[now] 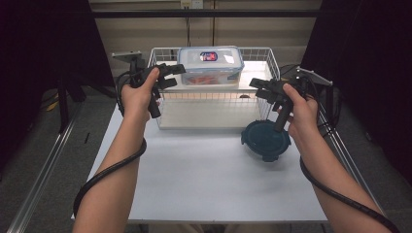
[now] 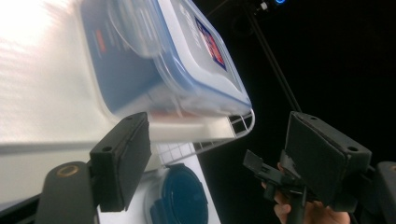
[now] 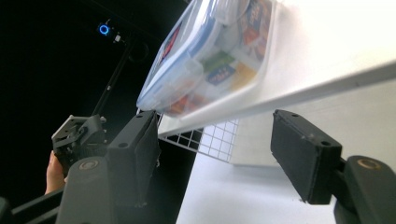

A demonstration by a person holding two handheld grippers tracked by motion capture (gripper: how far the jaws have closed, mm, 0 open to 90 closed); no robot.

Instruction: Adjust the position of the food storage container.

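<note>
We hold the left claw point(image 1: 167, 76) at the upper left of the high view, just outside the left wall of the white wire basket point(image 1: 265, 58), and its jaws stand spread with nothing between them. In the left gripper view the clear plastic food container point(image 2: 168, 60) with its blue-trimmed snap lid fills the upper left, sitting in the wire basket point(image 2: 243, 126) beyond the jaws and apart from them.

We hold the right claw point(image 1: 265, 88) at the right of centre in the high view, just outside the basket's right wall, and its jaws are likewise spread and empty. In the right gripper view the same container point(image 3: 210, 56) lies across the top of the frame, clear of both pads.

In the high view the container point(image 1: 210, 65) rests at the far end of the basket, in the upper middle of the frame. A round dark teal lid point(image 1: 265, 140) lies on the white surface point(image 1: 204, 179) just outside the basket's near right corner, below the right hand point(image 1: 299, 111).
</note>
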